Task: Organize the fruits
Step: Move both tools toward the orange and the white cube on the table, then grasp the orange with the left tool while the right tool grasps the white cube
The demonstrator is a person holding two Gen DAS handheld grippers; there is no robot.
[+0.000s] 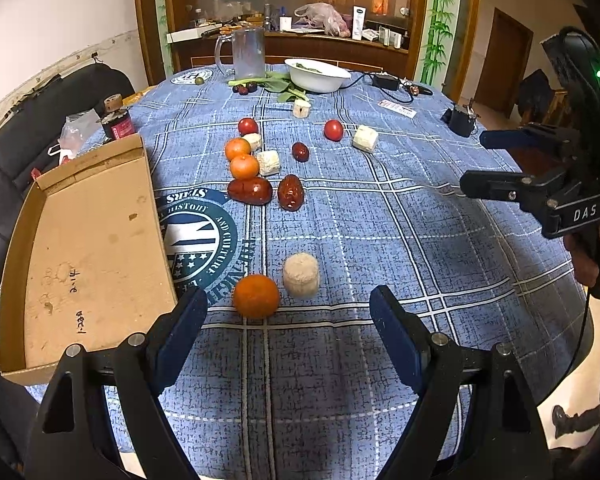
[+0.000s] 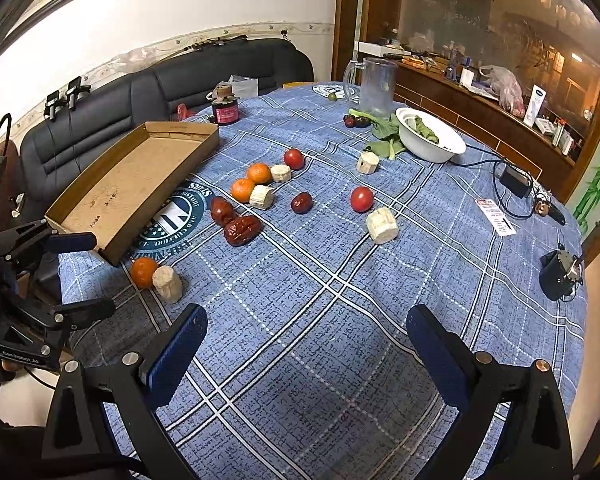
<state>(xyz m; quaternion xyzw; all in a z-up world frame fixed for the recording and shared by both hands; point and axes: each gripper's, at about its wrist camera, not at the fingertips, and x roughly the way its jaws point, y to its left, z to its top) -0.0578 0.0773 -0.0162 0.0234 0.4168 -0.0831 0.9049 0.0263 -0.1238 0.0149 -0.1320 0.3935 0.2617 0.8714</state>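
The left gripper [image 1: 288, 320] is wide open and holds nothing. The nearest orange [image 1: 256, 295] sits on the worktop [image 1: 420, 248] low in the frame, just ahead of it, nearer than the wide, empty right gripper [image 2: 306, 344].

Fruits [image 1: 256, 295] lie on the table [image 1: 380, 240], right of the cardboard tray [image 1: 88, 248].

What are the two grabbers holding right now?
Nothing. The left gripper and right gripper are both open and empty; the nearest orange sits untouched on the table.
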